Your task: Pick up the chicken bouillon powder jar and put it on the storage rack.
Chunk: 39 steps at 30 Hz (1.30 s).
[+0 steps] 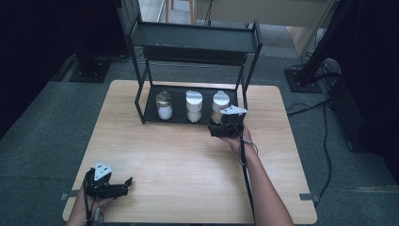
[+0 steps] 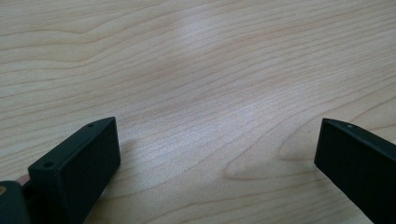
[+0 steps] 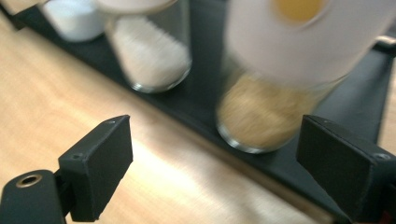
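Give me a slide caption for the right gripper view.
Open right tongs face a jar of brown grains on the black rack shelf.

Glass jar point(image 3: 261, 100), tan granules, white label, upright on shelf tray's right end.

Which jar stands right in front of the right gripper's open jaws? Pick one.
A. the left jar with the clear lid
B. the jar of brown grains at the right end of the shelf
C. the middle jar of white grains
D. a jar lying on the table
B: in the right gripper view the right gripper faces the jar of brown grains on the black shelf, jaws apart, not touching.
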Each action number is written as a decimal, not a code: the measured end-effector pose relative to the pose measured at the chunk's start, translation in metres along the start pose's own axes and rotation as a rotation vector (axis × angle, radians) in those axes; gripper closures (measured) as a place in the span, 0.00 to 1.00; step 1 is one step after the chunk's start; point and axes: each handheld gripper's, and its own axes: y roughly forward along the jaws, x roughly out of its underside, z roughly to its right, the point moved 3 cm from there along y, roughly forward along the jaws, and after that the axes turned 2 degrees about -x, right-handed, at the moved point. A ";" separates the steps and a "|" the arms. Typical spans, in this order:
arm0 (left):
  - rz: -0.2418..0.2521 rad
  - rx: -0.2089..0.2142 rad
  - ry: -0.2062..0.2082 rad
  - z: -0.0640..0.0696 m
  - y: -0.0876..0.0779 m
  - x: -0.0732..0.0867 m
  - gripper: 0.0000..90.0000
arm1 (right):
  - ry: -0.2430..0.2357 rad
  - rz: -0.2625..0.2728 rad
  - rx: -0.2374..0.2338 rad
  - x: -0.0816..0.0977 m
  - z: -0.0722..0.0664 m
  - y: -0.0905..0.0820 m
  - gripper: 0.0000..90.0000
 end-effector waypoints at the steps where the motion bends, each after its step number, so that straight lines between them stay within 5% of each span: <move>1: -0.001 0.000 0.001 0.000 0.000 0.000 0.00 | -0.008 -0.002 -0.009 0.003 -0.002 0.000 0.10; 8: 0.000 -0.002 0.003 0.000 0.000 0.000 0.00 | -0.017 -0.013 -0.048 0.019 -0.010 0.001 0.06; 21: -0.002 -0.003 0.006 0.000 0.000 0.000 0.00 | 0.040 -0.027 -0.057 0.051 -0.002 -0.002 0.06; 39: -0.001 -0.005 0.007 0.001 0.001 0.000 0.00 | 0.065 0.011 -0.047 0.074 0.008 -0.033 0.06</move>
